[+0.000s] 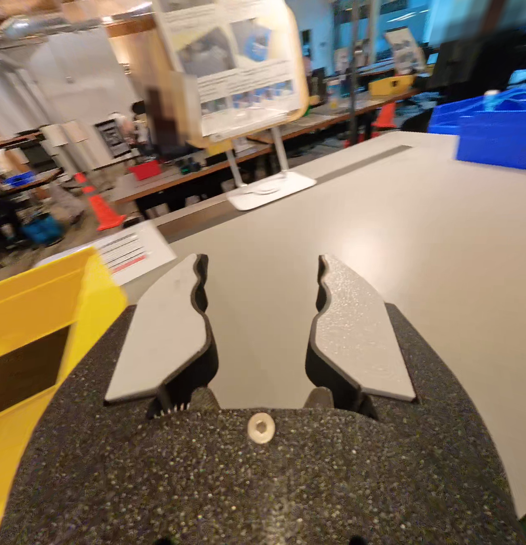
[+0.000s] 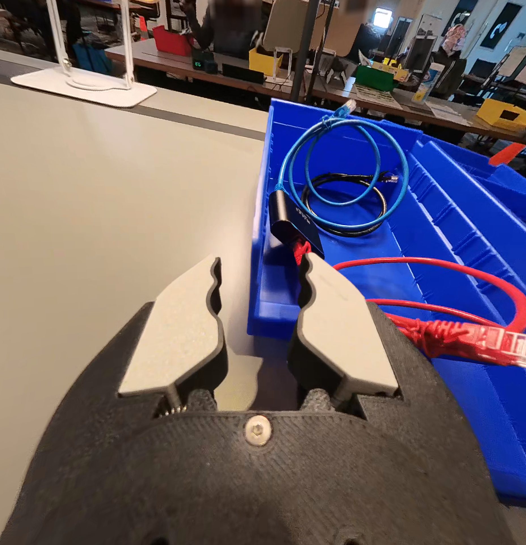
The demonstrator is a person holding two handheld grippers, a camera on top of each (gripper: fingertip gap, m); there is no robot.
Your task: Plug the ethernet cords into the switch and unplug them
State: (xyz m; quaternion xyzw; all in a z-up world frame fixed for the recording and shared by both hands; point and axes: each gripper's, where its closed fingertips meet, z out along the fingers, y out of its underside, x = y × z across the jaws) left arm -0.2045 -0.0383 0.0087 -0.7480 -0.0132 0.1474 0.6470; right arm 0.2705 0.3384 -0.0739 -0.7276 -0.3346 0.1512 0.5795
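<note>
**Q:** Locating the switch (image 2: pixel 297 225): where does it lie?

**A:** Centre of the right wrist view, inside the blue bin (image 2: pixel 450 236), against the bin's left wall. It is a dark, slim block, propped at a tilt, with its long axis running from upper left to lower right of the frame. A blue cord (image 2: pixel 344 174) seems to enter its upper end and a red cord (image 2: pixel 432 262) its lower end; whether either is seated, I cannot tell.

**Q:** How does it lie from the grippers?

**A:** Ahead and slightly right of the right gripper (image 2: pixel 261 265), whose right fingertip overlaps the red plug at the switch's lower end. The jaws stand moderately apart and hold nothing. The left gripper (image 1: pixel 263 259), in its own view, is likewise apart and empty over bare table (image 1: pixel 373 236); the bin (image 1: pixel 491 132) sits at upper right, well apart. Judged so, the right hand is nearer.

**Q:** Counts?

**A:** One switch. Three cords: blue, red, and a black cord (image 2: pixel 344 203) coiled under the blue. One blue bin here; a yellow bin (image 1: pixel 34 324) at the left edge of the left view. One white stand (image 2: pixel 79 82) at upper left.
</note>
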